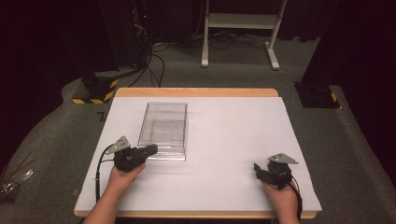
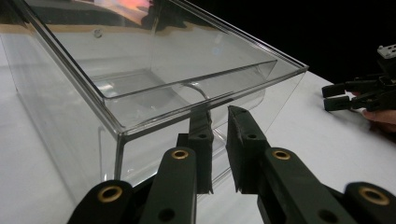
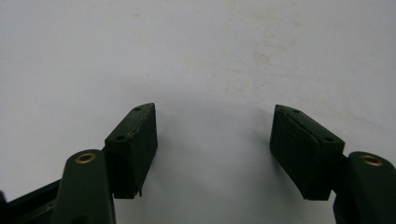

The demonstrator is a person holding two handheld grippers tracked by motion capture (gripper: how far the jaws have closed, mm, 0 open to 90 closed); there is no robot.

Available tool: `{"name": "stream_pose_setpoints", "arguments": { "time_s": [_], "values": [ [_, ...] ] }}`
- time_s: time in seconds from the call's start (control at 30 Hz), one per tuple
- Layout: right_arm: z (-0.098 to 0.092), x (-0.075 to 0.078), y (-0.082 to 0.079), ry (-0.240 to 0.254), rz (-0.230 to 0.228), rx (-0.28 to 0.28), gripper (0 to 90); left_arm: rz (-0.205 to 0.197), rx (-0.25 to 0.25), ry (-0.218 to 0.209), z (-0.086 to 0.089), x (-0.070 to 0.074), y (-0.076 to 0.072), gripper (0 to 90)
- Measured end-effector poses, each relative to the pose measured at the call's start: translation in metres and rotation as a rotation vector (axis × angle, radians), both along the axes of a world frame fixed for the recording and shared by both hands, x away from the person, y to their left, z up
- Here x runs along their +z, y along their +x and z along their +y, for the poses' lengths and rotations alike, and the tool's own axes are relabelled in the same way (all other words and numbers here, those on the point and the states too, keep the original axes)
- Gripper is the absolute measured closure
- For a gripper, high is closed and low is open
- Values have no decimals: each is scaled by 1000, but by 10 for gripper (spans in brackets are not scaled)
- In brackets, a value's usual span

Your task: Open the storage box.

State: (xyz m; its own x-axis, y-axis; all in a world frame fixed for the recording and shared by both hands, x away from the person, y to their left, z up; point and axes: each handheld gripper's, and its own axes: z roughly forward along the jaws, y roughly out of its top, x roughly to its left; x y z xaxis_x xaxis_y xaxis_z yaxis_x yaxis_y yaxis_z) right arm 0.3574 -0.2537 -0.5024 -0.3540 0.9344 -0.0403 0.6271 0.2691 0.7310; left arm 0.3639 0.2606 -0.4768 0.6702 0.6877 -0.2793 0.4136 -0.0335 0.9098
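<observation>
One clear box (image 1: 164, 129) lies lengthwise, pointing away from the person.

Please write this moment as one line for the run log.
left gripper: fingers narrowed at near wall of clear box | right gripper: open over white table, holding nothing

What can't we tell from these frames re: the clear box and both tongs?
- Left tongs on the clear box: in the left gripper view one pad sits behind the near wall, one in front; clear plastic and glare hide whether the pads press.
- High view: that contact is too small to judge.
- Right tongs: open over the white table sheet; whether the tips touch it is unclear.
</observation>
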Motion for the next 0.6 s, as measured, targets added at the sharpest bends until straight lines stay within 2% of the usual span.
{"name": "stream_pose_setpoints", "arguments": {
  "time_s": [0.37,0.6],
  "values": [
    [0,0,0,0,0,0,322,-4,-9,5,2,0,-3,814],
    [0,0,0,0,-1,0,322,-11,-16,-7,4,-1,-7,823]
  ]
}}
